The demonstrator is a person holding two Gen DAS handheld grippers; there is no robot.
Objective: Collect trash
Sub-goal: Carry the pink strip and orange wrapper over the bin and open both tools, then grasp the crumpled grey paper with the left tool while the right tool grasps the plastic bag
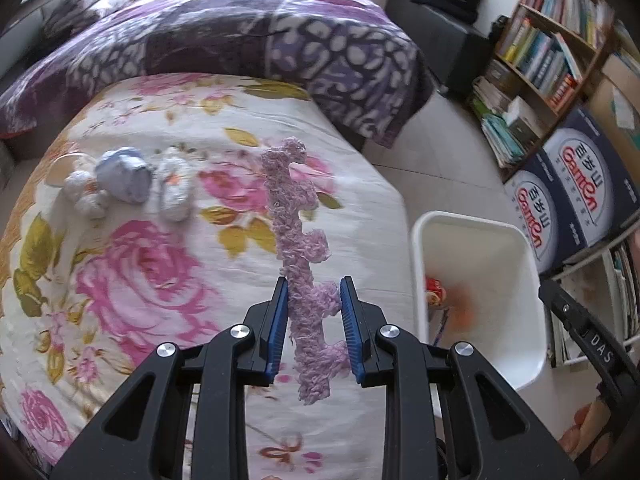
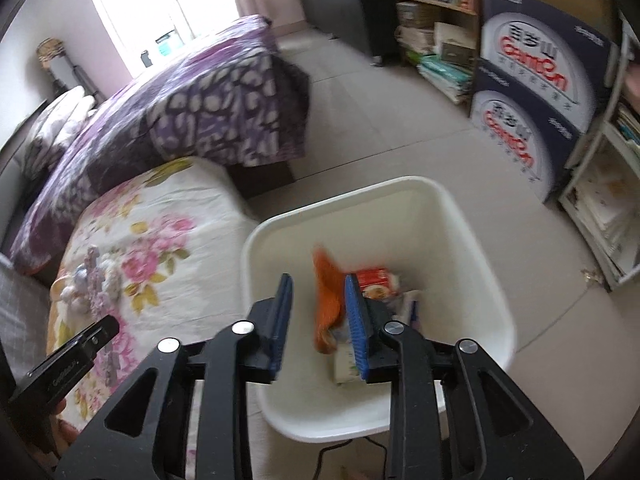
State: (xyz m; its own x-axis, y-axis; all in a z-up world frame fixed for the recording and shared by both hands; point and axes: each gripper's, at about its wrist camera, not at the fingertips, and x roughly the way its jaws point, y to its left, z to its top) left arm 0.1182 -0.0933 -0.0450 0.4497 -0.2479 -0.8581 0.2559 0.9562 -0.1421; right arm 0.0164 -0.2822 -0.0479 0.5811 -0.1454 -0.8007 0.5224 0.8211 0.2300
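Note:
My left gripper (image 1: 314,300) is shut on a long fuzzy lilac yarn strip (image 1: 298,240) and holds it upright above the floral bed cover (image 1: 140,280). Crumpled white and blue paper wads (image 1: 128,184) lie on the cover, far left. The white bin (image 1: 480,280) stands on the floor right of the bed. My right gripper (image 2: 318,312) is open over the bin (image 2: 400,208). An orange wrapper (image 2: 328,300) is in mid-air, blurred, between the jaws. A red and white packet (image 2: 376,280) and other trash lie inside.
A purple patterned quilt (image 1: 248,48) covers the far half of the bed. A bookshelf (image 1: 552,48) and stacked blue cartons (image 1: 576,184) stand at the right. Bare tiled floor (image 2: 380,120) lies beyond the bin.

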